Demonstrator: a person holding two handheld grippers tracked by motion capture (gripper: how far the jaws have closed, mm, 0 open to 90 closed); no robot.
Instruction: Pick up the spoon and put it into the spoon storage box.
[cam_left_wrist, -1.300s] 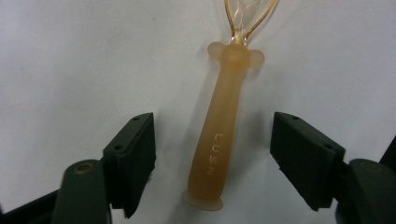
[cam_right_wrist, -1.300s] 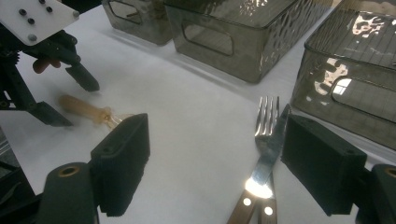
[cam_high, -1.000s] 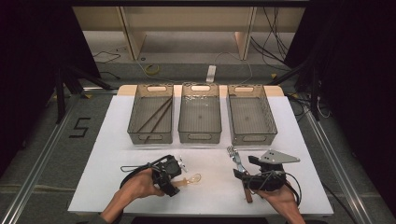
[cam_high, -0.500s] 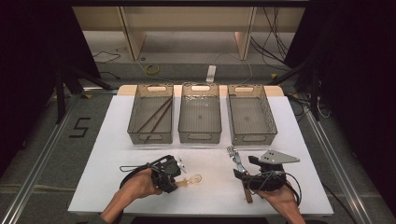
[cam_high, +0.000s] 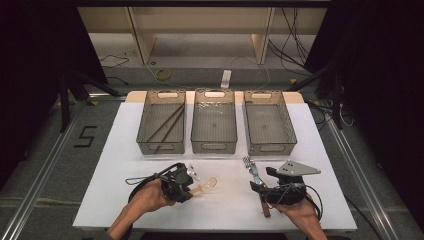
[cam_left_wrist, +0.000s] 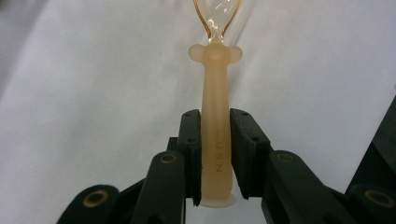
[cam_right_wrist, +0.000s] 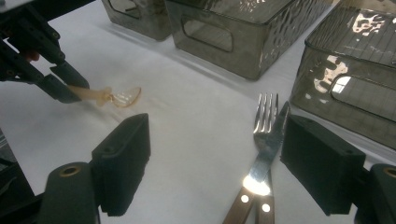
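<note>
Two grippers over white counter (cam_high: 125, 150): left gripper (cam_left_wrist: 215, 154), jaws just closing, pinching translucent spoon (cam_left_wrist: 215, 112) short of middle bin (cam_high: 214, 120); right gripper (cam_right_wrist: 215, 163) spread beside fork (cam_right_wrist: 264, 135). Slick handle, liable to slip on lifting.

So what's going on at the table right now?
A person is sorting cutlery with a gripper in each hand. The left gripper has just been closing its jaws on the handle of a translucent plastic spoon that lies on the white table. The right gripper sits open over a fork and a knife with wooden handles, gripping neither. Three grey bins stand behind; the left bin holds chopsticks.
</note>
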